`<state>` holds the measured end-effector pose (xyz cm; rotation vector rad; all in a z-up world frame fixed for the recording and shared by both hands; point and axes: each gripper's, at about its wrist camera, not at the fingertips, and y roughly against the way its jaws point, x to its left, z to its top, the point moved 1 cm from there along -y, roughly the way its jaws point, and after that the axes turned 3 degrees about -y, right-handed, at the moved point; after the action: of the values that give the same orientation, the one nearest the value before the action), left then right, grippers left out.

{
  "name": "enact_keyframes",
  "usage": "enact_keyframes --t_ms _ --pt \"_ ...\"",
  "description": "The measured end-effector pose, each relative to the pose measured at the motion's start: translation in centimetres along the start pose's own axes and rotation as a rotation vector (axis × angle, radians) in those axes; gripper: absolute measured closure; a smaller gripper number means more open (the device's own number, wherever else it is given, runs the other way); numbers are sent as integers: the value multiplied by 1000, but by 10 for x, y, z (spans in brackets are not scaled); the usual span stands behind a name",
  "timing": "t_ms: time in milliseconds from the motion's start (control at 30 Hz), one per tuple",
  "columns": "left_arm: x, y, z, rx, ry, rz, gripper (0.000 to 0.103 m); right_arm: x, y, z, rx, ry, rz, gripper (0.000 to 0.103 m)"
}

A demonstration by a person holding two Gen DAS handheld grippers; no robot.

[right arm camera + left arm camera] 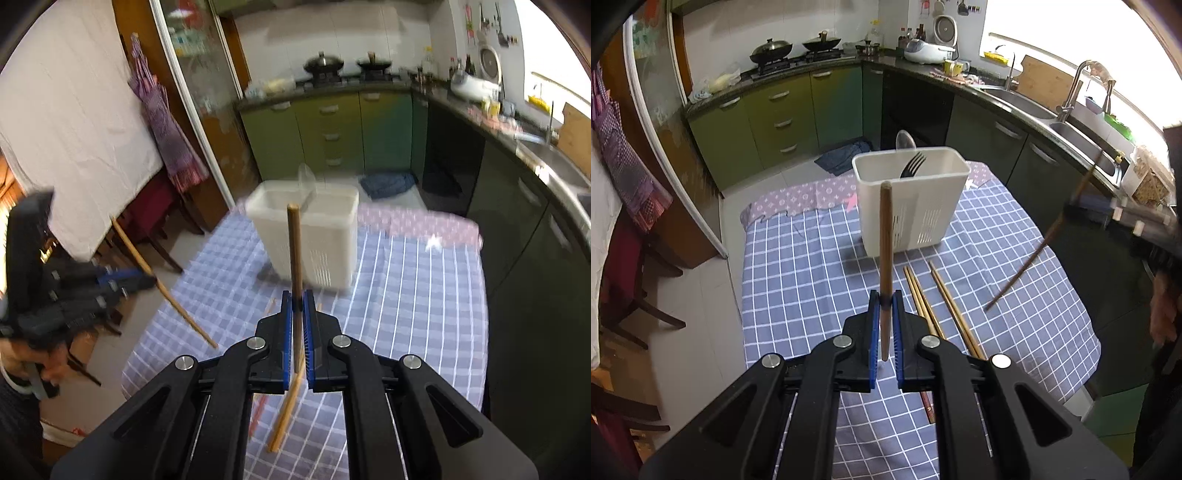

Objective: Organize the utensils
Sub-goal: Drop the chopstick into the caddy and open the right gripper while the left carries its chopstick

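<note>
A: What is the biggest thing here?

B: The tabletop (798,266), under a blue checked cloth (1015,295). Its left edge drops to bare floor. Its right edge runs close along dark cabinets (1045,173), so that side is tight. Open cloth lies all around the white holder (912,206).

A: Where does the holder stand?

B: Near the far end of the tabletop, upright. A dark fork (913,165) and a clear spoon (905,140) stick up inside it.

A: What is the left tool (885,301) doing?

B: It is squeezed nearly shut on a brown chopstick (885,258). The stick points up toward the holder, in the air above the cloth.

A: And the right tool (297,299)?

B: The same. It pinches its own chopstick (294,251), held up off the cloth. That picture is blurry.

A: Are more left?

B: Yes, loose chopsticks (945,306) lie flat on the cloth, just past the left tool, between it and the holder.
</note>
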<state>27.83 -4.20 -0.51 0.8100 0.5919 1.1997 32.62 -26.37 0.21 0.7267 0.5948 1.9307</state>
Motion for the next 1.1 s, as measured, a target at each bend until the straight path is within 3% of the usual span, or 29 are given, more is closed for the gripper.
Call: enact_keyframes --t_ms 233,333,467,700,800,833,967,1100 --pt "4 17 16 -21 0 -22 96 9 27 87 -143 -20 -3 96" --pt "6 27 23 -45 -1 -25 96 8 19 119 -181 -30 -37 96" --pt "10 43 36 -85 3 -32 96 -2 -20 140 -156 -34 -97 96" --pt "13 61 60 -143 8 -41 96 -21 -118 116 34 -51 -122 96" --pt "9 66 73 -166 5 -46 96 -25 -138 99 80 -34 -117 93" --pt "8 68 78 -175 4 -48 96 -27 -138 93 79 -33 -120 86" --pt "2 70 96 -199 9 -56 96 -31 -112 73 13 -35 -93 83" --pt "3 69 116 -232 20 -51 96 -34 -78 22 -28 -38 -46 72"
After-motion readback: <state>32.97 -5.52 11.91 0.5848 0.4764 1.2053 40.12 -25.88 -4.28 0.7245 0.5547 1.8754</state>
